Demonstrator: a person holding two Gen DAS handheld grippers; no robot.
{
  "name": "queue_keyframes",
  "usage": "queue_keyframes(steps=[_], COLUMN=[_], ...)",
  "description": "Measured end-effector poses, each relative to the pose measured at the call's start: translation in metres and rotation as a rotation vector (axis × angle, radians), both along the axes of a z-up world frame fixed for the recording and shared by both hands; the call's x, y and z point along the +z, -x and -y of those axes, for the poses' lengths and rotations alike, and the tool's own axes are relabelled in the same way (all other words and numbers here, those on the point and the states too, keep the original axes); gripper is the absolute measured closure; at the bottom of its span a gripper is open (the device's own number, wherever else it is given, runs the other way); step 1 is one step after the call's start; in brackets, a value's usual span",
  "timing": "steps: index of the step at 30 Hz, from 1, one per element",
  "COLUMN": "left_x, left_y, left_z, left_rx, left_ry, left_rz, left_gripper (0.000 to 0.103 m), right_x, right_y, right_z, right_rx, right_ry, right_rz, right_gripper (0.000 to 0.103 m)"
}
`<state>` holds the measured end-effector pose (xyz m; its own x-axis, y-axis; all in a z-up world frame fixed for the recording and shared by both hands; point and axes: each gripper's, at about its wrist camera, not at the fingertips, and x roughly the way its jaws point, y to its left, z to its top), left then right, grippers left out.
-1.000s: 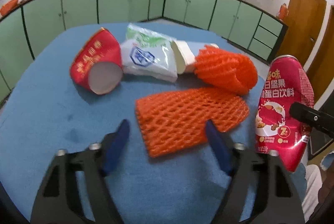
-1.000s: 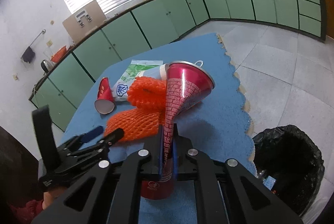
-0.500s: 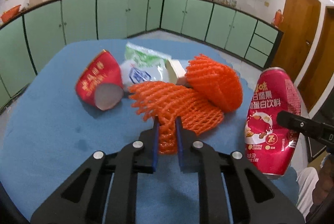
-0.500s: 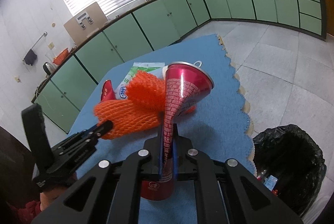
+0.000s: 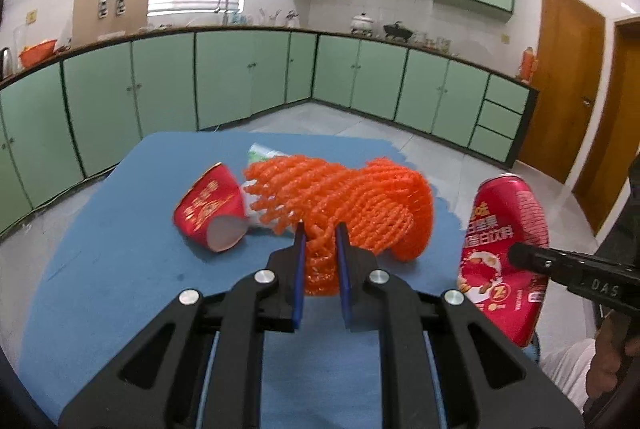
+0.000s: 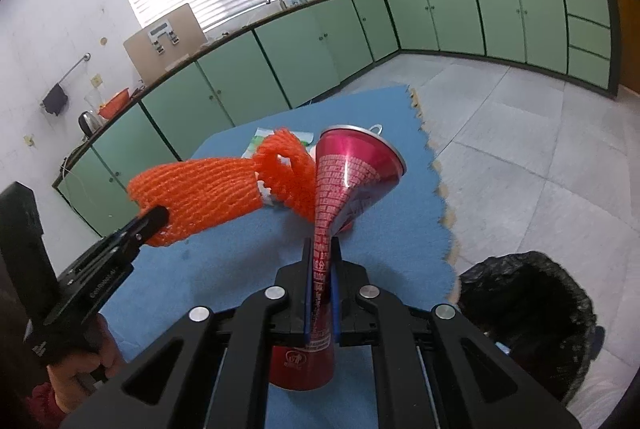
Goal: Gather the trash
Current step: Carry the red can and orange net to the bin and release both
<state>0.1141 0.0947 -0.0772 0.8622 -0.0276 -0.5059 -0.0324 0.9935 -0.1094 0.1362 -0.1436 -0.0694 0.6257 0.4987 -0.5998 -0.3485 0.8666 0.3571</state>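
Left gripper clamps orange foam net; right gripper crushes red can; neither binned, paper cup left on table.

The blue table carries a tipped red paper cup and, beyond it, a green-white packet.

My orange foam net hides most of the white-green packet; the black bin is half cut off.
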Motion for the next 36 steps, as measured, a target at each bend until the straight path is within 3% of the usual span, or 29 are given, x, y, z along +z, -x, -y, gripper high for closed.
queue_keyframes(steps=[8,17,27,36], left_x=[0.025,0.030,-0.001,-0.046], left_y=[0.015,0.008,-0.020,-0.048], left_z=[0.034,0.084,0.153,0.210], left_rx=[-0.054,-0.199,-0.376,-0.487], left_ry=[-0.012,0.016,0.032,0.012], left_rz=[0.091,0.107,0.034,-0.077], left_gripper=[0.091,0.091,0.091,0.090], right_x=[0.021,0.034,0.026,-0.021], right_y=[0.017,0.034,0.044,0.040], right_z=[0.028,0.061,0.116,0.167], right_rx=[-0.060,-0.135,-0.277,-0.401], right_ry=[0.039,0.067,0.109,0.117], right_rz=[0.037,0.077,0.046,-0.070], right_gripper=[0.096,0.096,0.096,0.096])
